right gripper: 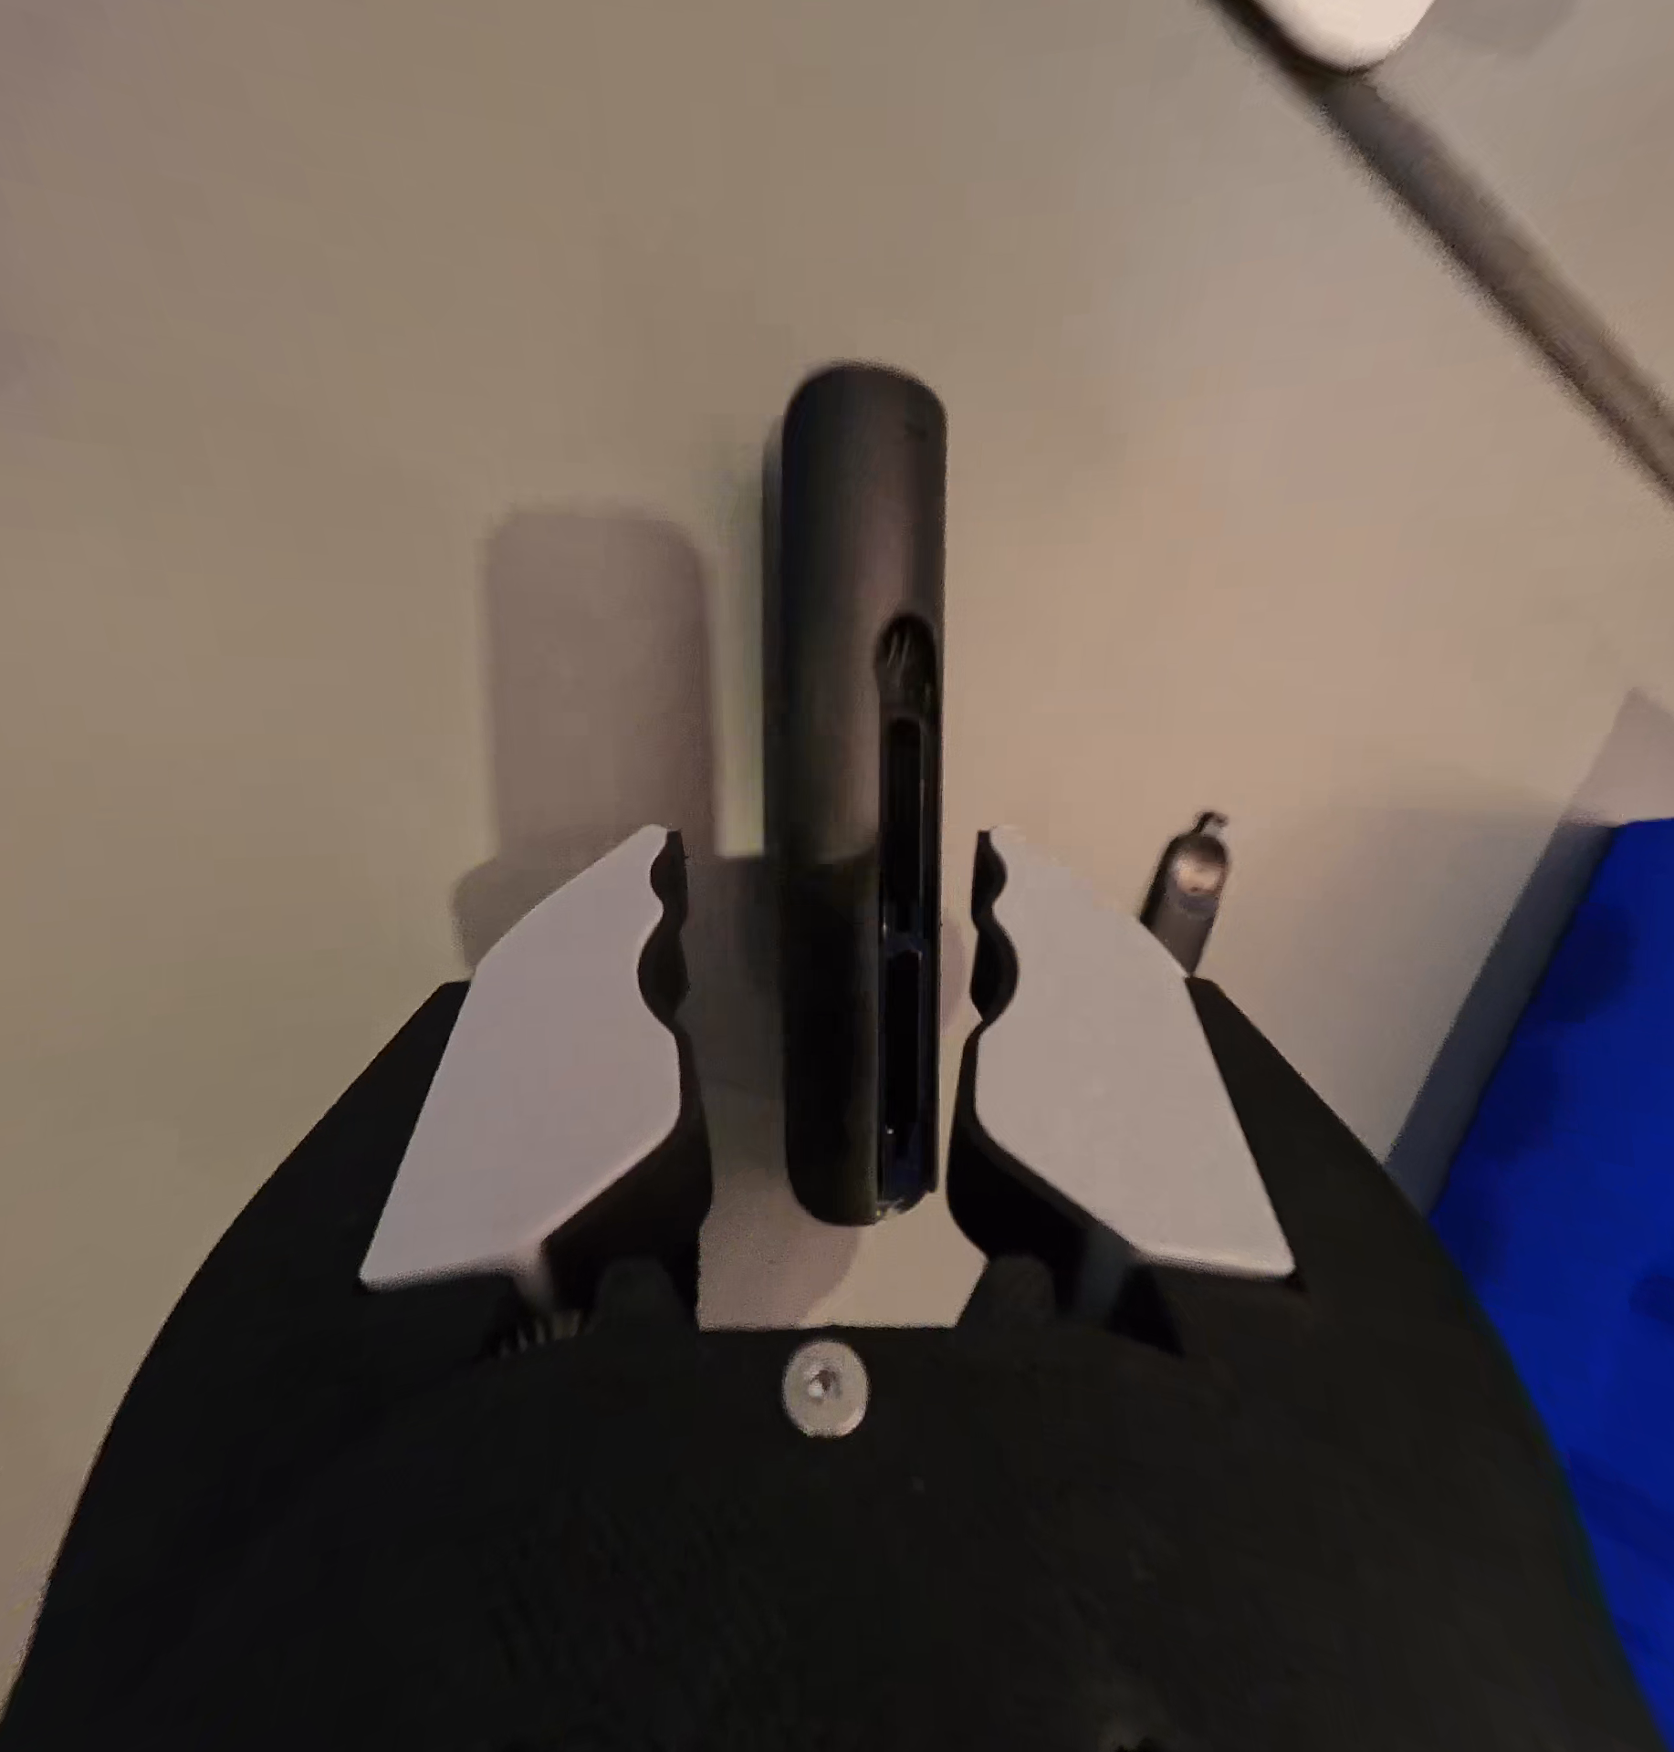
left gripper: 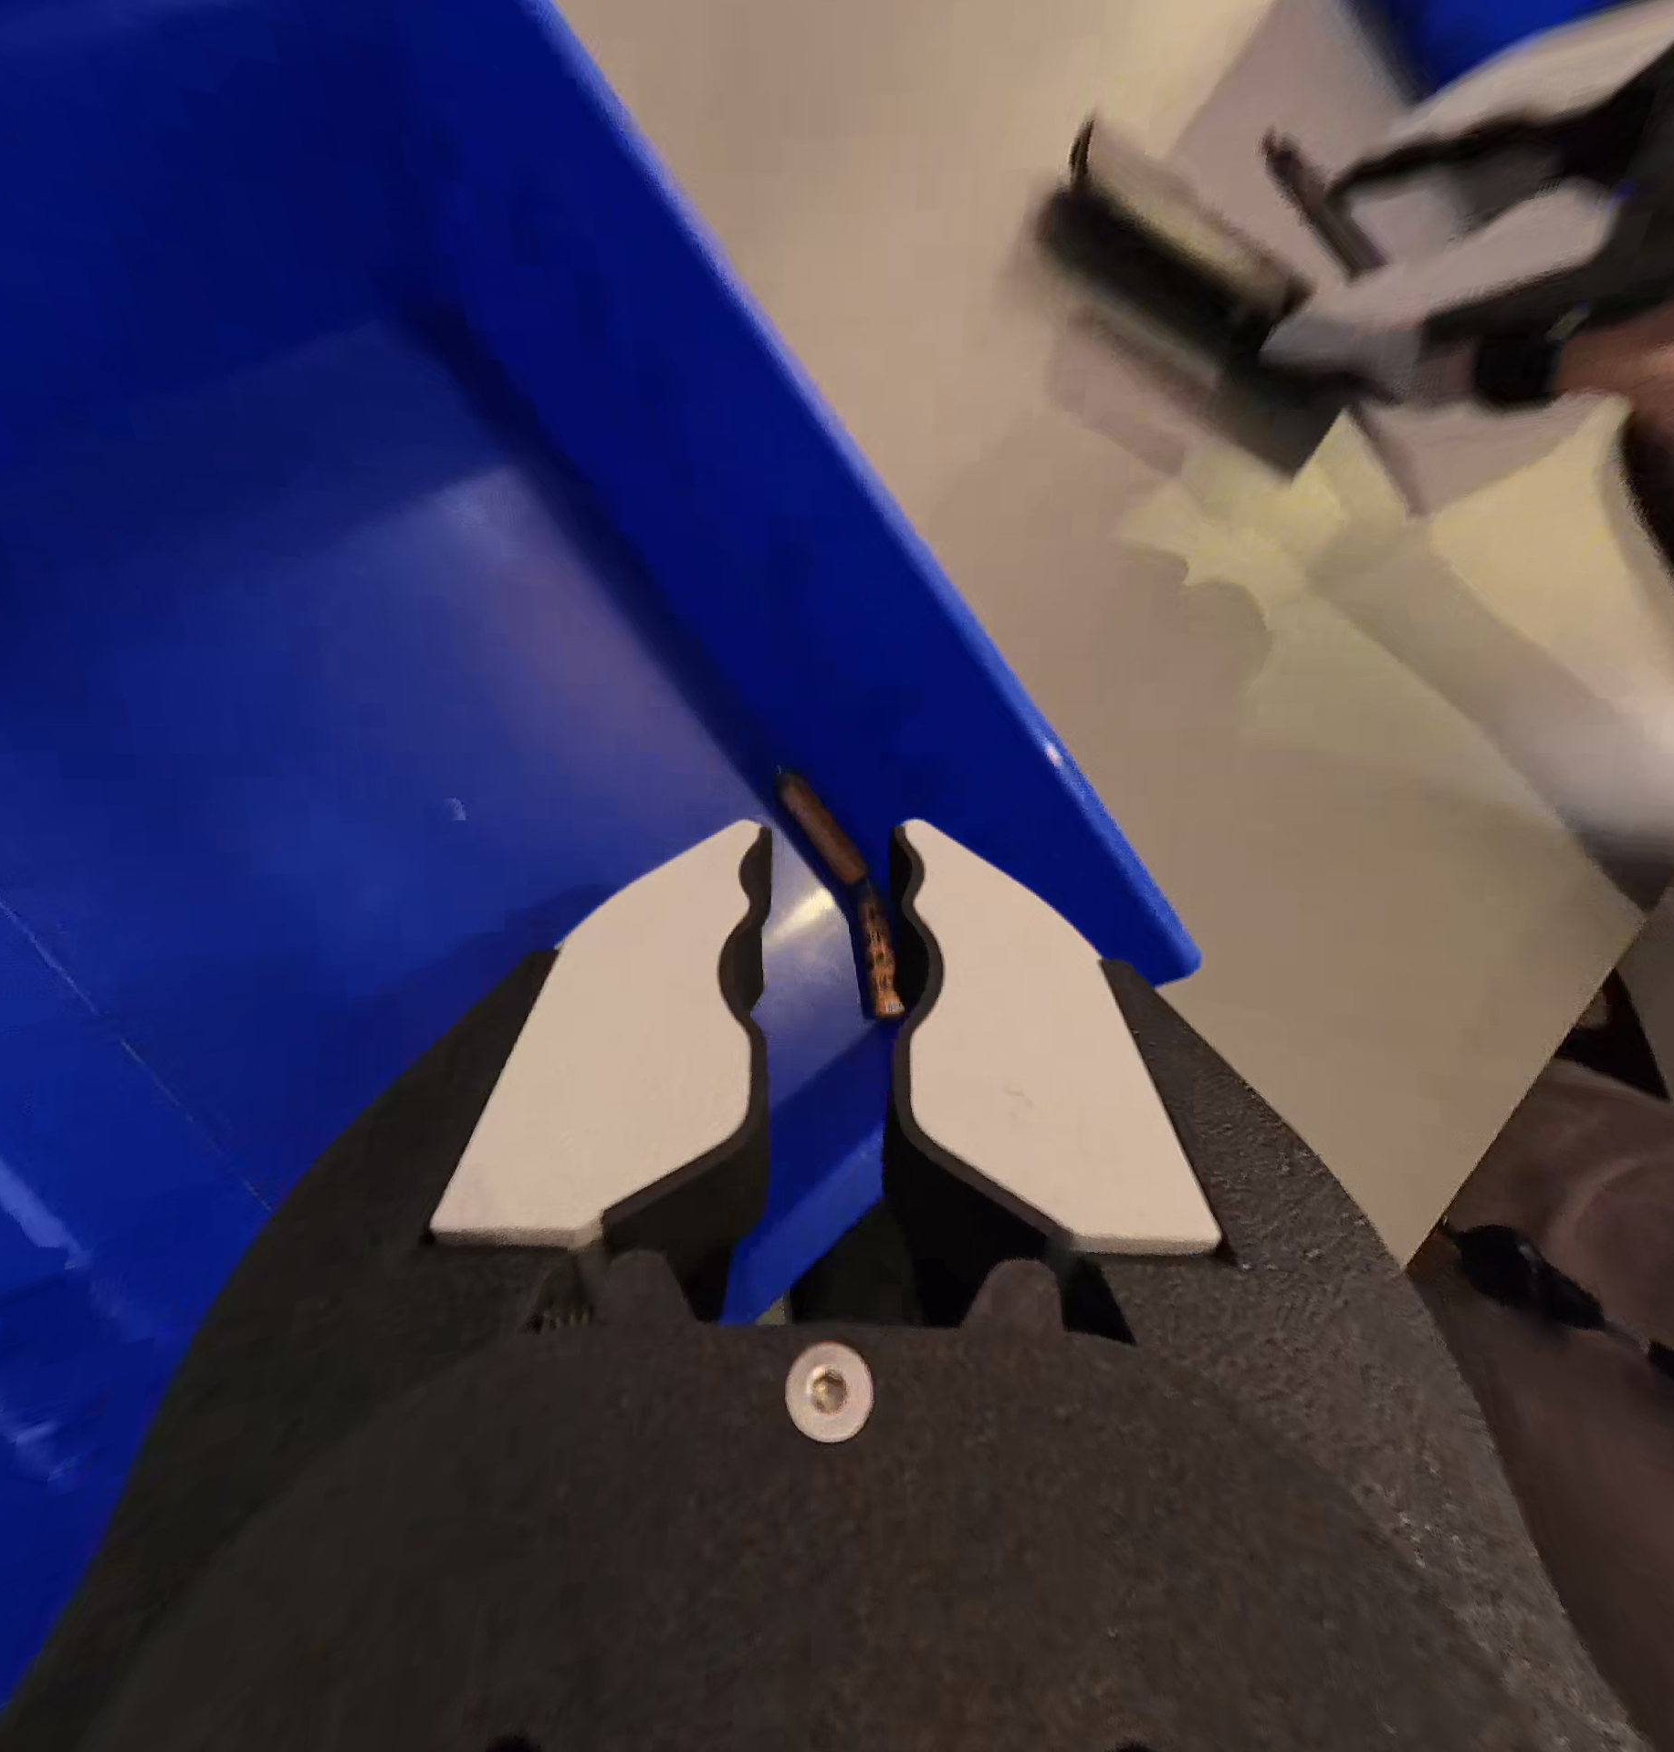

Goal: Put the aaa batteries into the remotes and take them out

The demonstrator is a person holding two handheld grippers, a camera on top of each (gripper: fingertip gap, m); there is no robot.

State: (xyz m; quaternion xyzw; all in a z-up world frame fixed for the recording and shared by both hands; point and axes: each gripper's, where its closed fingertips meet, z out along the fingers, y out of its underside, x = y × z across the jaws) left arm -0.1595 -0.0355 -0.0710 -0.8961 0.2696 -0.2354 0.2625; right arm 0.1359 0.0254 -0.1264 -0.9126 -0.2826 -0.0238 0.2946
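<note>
Left hand-held gripper [left gripper: 831, 844] parted narrowly, holding nothing — over battery [left gripper: 843, 896] against blue bin [left gripper: 340, 569] wall. Right hand-held gripper [right gripper: 828, 853] spread wide, straddled black remote [right gripper: 847, 758] on surface [right gripper: 293, 332] without touching — compartment uncovered.

A battery [left gripper: 843, 886] lies in the bin [left gripper: 359, 588] against its right wall, just ahead of my left gripper [left gripper: 831, 834]. The remote [right gripper: 852, 806] lies on the table [right gripper: 293, 332] between my right gripper's [right gripper: 831, 844] fingers, bin to its right.

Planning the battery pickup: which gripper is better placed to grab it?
Left. The left gripper has open jaws astride the battery in the blue bin; the right gripper straddles the remote.
</note>
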